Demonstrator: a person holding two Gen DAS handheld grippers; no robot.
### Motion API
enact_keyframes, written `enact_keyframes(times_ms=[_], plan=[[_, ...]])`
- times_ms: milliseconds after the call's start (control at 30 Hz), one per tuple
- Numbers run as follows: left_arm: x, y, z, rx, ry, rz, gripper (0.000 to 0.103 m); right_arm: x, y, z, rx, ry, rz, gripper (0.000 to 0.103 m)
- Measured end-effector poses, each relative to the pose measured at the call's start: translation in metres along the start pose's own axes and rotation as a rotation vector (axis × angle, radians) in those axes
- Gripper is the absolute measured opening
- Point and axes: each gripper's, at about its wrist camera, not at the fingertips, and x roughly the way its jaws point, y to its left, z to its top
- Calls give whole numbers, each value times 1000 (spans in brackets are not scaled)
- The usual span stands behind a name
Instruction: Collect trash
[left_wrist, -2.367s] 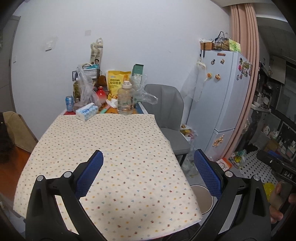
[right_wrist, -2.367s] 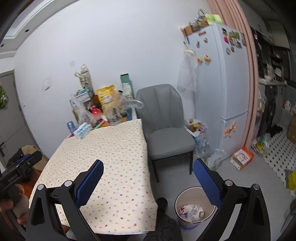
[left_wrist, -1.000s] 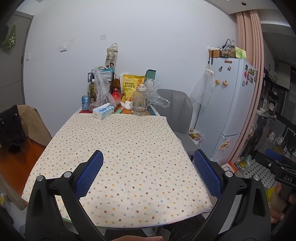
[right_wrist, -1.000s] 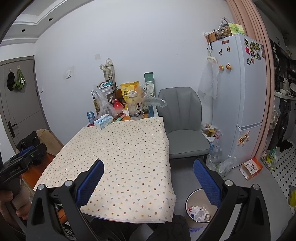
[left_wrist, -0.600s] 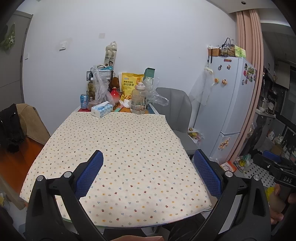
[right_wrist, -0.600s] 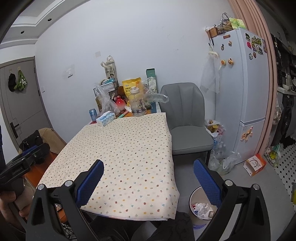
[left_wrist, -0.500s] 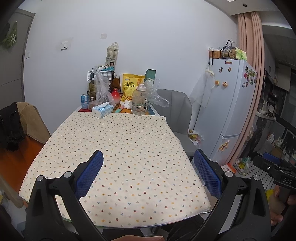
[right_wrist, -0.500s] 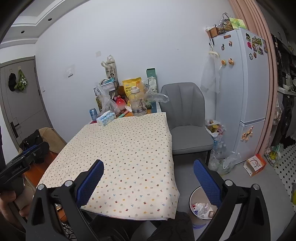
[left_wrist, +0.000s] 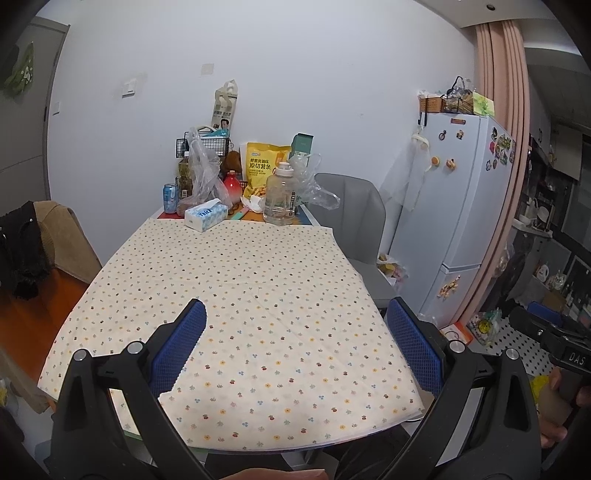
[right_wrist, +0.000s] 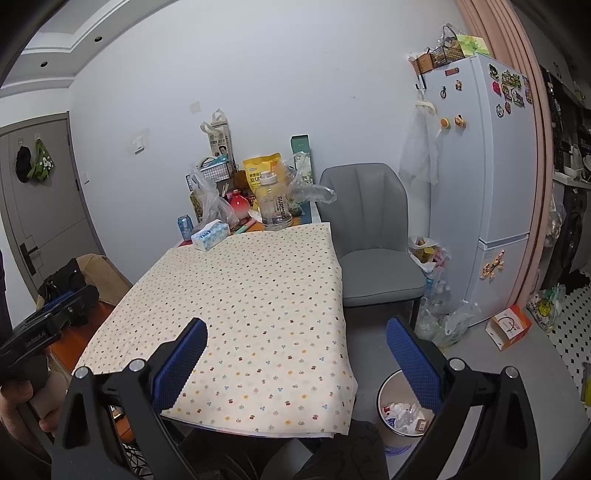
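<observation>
Sitting on the floor by the tabletop's near right corner, the bin (right_wrist: 400, 415) holds crumpled wrappers and scraps, and this is the only trash the frames show clearly; it stands low beside the cloth's hanging edge, presumably so rubbish can be dropped or swept straight off the edge into it. Both claws are spread wide and carry nothing: the left claw (left_wrist: 295, 347) hangs over the near half of the tabletop (left_wrist: 240, 280), the right claw (right_wrist: 295, 350) further right, over the tabletop's edge with the bin beneath its right finger. Held back and level like this, they seem to be surveying rather than reaching. The dotted cloth is bare across its whole near stretch. Everything else crowds the far end against the wall: a tissue box (left_wrist: 206, 214), a can (left_wrist: 170, 198), a clear bottle (left_wrist: 280, 199), a yellow snack bag (left_wrist: 262, 166) and loose plastic bags (left_wrist: 201, 173), kept there, I judge, to leave the eating space free. Whether any of these counts as trash cannot be told from here. A grey chair (right_wrist: 369, 229) stands right of the tabletop, with a fridge (right_wrist: 484, 177) beyond it and more bags (right_wrist: 439, 317) on the floor between them, which may be the likelier pickings.
</observation>
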Motion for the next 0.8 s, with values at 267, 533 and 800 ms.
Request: enact_keyframes(times_ms=[267, 533, 800], plan=[[2, 0, -3, 3, 3, -1, 97, 1, -2, -2, 6, 2, 1, 95], [2, -1, -6, 3, 9, -2, 97, 1, -2, -3, 3, 4, 4, 95], [3, -1, -9, 3, 11, -3, 97, 1, -3, -4, 3, 5, 4, 95]])
